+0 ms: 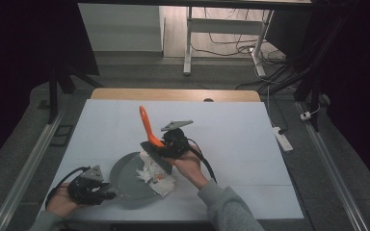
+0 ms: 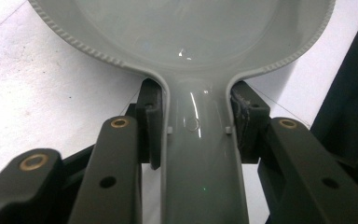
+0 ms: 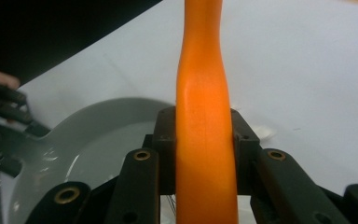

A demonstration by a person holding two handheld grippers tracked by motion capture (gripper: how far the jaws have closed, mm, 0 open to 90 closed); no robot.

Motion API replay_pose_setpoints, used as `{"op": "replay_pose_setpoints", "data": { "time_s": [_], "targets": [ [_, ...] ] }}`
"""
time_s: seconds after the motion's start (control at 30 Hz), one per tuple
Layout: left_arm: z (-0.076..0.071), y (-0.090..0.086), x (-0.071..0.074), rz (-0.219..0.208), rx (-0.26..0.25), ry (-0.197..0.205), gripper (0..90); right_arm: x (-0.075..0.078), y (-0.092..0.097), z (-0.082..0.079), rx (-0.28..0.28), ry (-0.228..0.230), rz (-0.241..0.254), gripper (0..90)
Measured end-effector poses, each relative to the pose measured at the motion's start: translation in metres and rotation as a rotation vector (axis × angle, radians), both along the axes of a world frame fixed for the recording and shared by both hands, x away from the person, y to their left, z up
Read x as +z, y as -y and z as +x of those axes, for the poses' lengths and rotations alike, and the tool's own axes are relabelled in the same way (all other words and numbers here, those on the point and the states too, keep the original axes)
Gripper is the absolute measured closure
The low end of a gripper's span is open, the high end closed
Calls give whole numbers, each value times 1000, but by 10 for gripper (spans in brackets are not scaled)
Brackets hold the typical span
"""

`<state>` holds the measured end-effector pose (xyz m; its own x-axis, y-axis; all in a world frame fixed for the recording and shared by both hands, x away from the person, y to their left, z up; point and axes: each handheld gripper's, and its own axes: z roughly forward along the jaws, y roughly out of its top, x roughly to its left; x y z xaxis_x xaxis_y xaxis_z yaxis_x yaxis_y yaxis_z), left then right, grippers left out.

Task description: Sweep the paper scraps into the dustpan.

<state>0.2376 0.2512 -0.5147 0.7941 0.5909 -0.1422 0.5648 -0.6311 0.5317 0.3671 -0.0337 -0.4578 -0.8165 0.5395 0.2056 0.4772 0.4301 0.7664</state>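
Crumpled white paper [image 1: 155, 174] sits at the grey dustpan's [image 1: 125, 180] edge on the bench [image 1: 241, 144], under the orange-handled brush [image 1: 149, 130] my right gripper [image 1: 166, 147] clamps. My left gripper [image 1: 107, 194] grips the dustpan's handle; a hard sweep could push scraps past the rim or tilt the pan.

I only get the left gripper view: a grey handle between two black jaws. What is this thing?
Observer: A grey dustpan; the left gripper clamps its handle at the table's near edge.
Operator: Anything in it?
Observer: Crumpled white paper scraps lie on its right rim.
Operator: And the other hand?
Observer: The right gripper is shut on an orange-handled brush, bristles down over the scraps.
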Motion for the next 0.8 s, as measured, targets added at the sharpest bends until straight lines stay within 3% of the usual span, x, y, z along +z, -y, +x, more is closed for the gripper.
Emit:
{"op": "replay_pose_setpoints", "data": {
  "time_s": [0.17, 0.3, 0.53, 0.8],
  "targets": [
    [0, 0, 0, -3, 1, 1, 619, 6, 18, 19, -84, 61, -13, 702],
    [0, 0, 0, 0, 1, -2, 619, 5, 22, 30, -112, 78, -35, 702],
    [0, -1, -1, 0, 3, -2, 619, -8, 17, 51, -142, 68, -80, 702],
    [-1, -3, -3, 0, 6, -13, 619, -21, -4, 68, -144, 46, -157, 702]
  ]
}}
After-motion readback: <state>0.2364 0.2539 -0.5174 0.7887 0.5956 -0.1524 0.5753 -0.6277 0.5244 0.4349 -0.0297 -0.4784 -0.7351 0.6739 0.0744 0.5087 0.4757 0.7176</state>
